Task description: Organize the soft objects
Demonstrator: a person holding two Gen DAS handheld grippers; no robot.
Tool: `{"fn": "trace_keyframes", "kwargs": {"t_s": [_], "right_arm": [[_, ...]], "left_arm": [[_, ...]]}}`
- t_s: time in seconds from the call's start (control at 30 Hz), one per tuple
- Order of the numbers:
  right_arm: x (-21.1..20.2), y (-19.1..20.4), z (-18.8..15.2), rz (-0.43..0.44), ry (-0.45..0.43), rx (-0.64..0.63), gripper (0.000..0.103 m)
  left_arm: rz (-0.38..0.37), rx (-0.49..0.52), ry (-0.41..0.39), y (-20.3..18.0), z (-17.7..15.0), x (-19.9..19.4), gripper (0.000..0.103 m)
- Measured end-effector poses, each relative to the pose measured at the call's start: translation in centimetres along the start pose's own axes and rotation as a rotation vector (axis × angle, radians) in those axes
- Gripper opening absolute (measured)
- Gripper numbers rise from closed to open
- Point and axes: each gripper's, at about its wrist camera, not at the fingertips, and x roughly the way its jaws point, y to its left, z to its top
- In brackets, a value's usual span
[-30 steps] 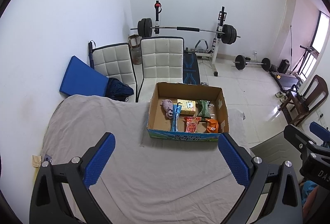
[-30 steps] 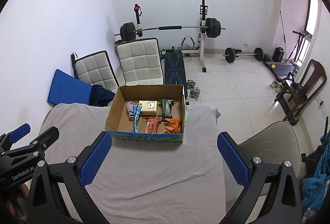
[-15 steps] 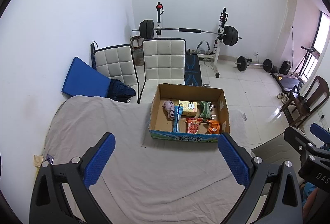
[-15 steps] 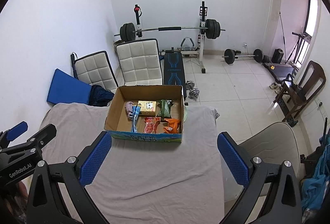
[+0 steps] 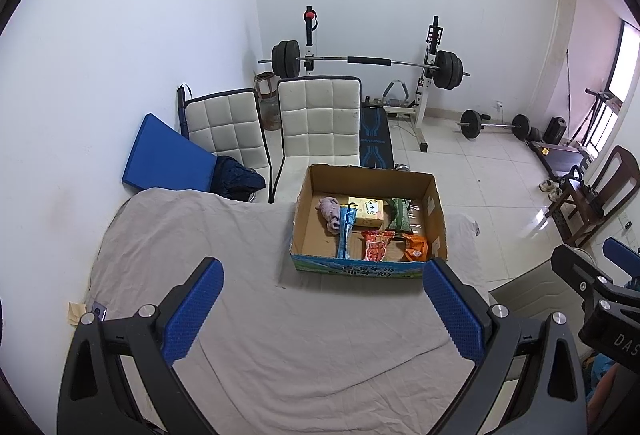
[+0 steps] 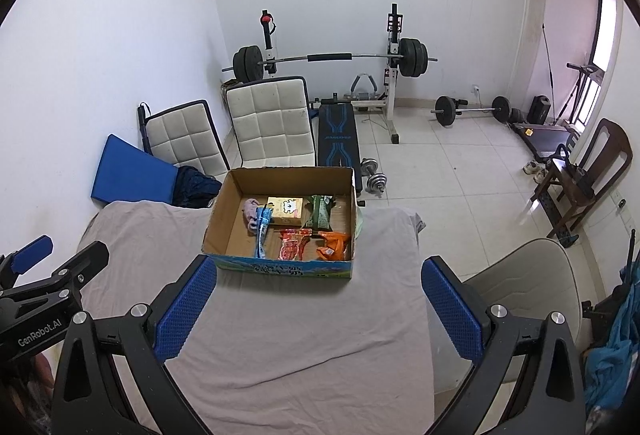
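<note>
An open cardboard box (image 5: 370, 269) (image 6: 224, 207) stands on the far part of a table covered with grey cloth (image 5: 248, 275) (image 6: 304, 323). Inside lie a mauve soft toy (image 5: 330, 211) (image 6: 251, 213), a blue packet (image 5: 345, 231) (image 6: 262, 229), a yellow box (image 5: 366, 211) (image 6: 286, 211), a green packet (image 5: 400, 213) (image 6: 320, 213), a red packet (image 5: 376, 245) (image 6: 292, 245) and an orange packet (image 5: 416, 247) (image 6: 332, 247). My left gripper (image 5: 320, 307) and right gripper (image 6: 318, 305) are both open and empty, held above the cloth short of the box.
Two white padded chairs (image 5: 316, 127) and a blue mat (image 5: 168, 159) stand behind the table by the wall. A barbell rack (image 5: 368, 63), a bench and dumbbells (image 6: 374, 173) are beyond. A beige chair (image 6: 520, 283) is at the table's right side.
Both views have drawn back and risen slightly, so the box sits a little lower in the frames. Both grippers stay open and empty.
</note>
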Motion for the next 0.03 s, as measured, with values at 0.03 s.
{"fn": "trace_keyframes", "kwargs": {"t_s": [0.03], "right_arm": [[0.04,-0.02,0.02,0.000,0.000,-0.002,0.103]], "left_arm": [[0.000,0.000,0.000,0.00,0.00,-0.01,0.102]]}}
